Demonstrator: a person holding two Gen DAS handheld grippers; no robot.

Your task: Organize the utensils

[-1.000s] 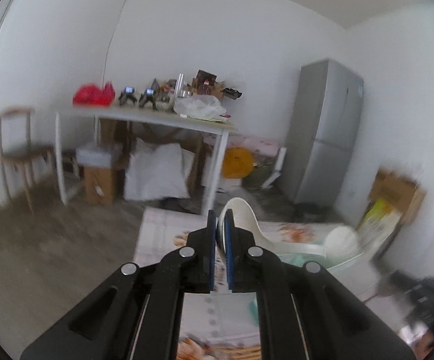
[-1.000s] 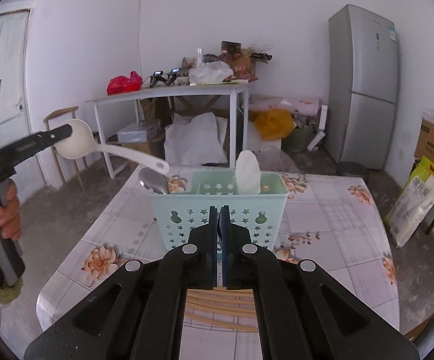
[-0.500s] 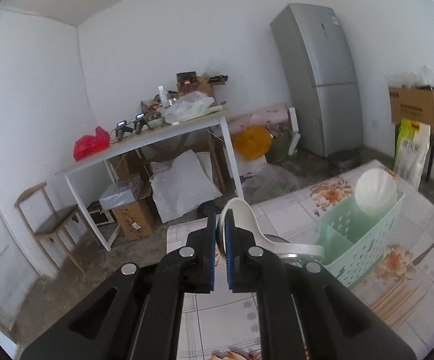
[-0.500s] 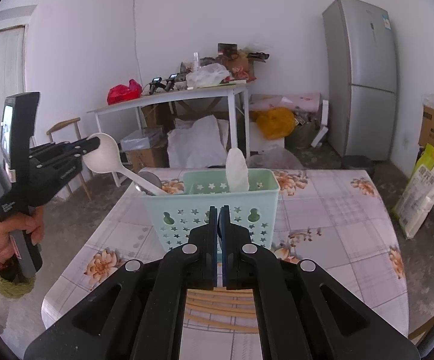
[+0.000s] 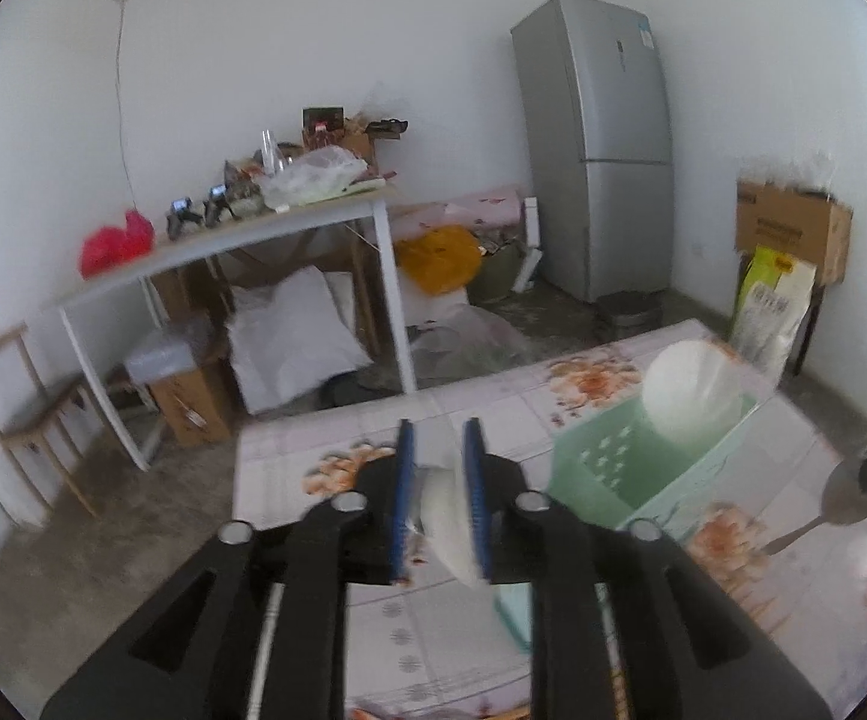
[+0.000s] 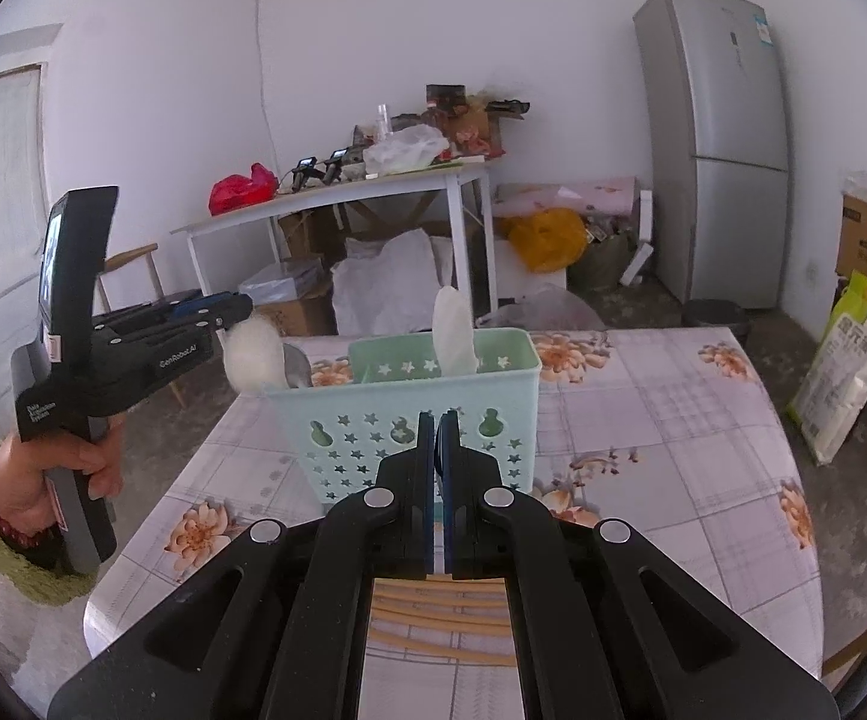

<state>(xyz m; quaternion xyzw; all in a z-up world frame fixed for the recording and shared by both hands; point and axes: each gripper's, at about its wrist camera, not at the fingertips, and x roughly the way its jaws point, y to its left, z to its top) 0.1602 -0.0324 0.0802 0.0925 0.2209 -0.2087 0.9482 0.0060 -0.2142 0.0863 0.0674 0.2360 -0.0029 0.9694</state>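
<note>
A mint-green perforated basket (image 6: 415,402) stands on the flowered table (image 6: 673,420). A white ladle (image 6: 454,330) stands upright in its far part, also seen in the left wrist view (image 5: 688,396). My left gripper (image 5: 438,504) is open, held at the basket's (image 5: 643,468) left end. A second white ladle (image 5: 448,522) sits loose between its fingers, bowl up (image 6: 253,354), leaning on the basket's left rim beside a metal spoon (image 6: 298,363). My right gripper (image 6: 438,480) is shut and empty, just in front of the basket. Wooden chopsticks (image 6: 433,612) lie under it.
A metal spoon (image 5: 847,498) lies on the table to the right of the basket. Behind the table are a cluttered white desk (image 6: 343,198), a fridge (image 6: 715,138), a chair (image 5: 19,408), boxes and bags on the floor.
My left gripper swung right and down to the basket's left end and opened, letting go of the white ladle. My right gripper has stayed shut in front of the basket.
</note>
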